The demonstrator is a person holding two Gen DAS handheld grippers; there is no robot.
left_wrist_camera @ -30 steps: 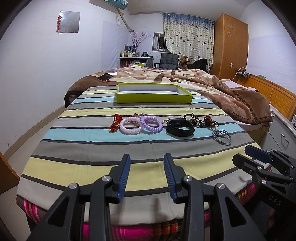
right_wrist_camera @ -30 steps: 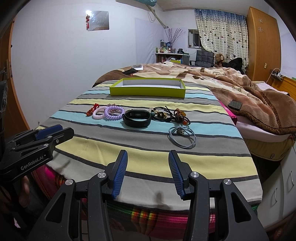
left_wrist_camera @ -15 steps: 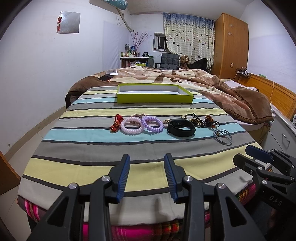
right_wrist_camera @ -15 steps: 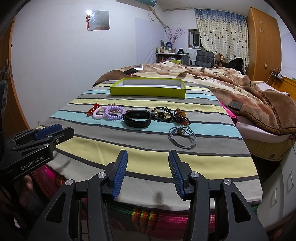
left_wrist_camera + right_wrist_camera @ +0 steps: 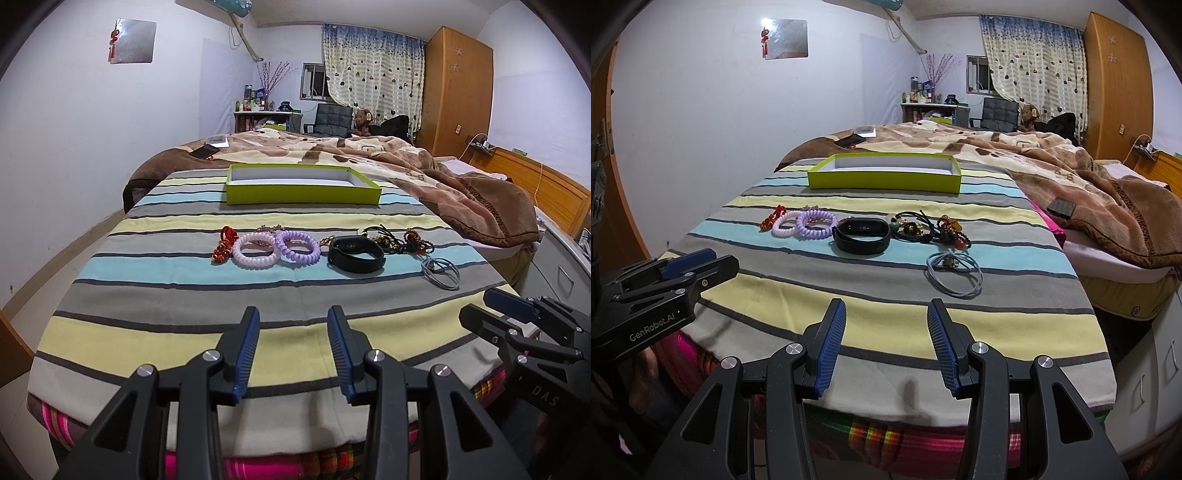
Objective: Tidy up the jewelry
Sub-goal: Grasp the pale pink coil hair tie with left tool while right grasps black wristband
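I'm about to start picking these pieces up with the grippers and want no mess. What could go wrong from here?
1. The black cords and beaded bracelets lie tangled together, so lifting one may drag its neighbours.
2. The two purple coil bands touch each other and a small chain beneath; a pinch could catch more than one.
3. The grey cord loop lies flat on soft bedding, so open fingers may pinch the striped cover too.

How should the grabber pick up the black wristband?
Pinch the near side of the black wristband from above, one finger inside the loop, one outside. It lies flat as an open ring, and its near edge is clear of the purple coil beside it.
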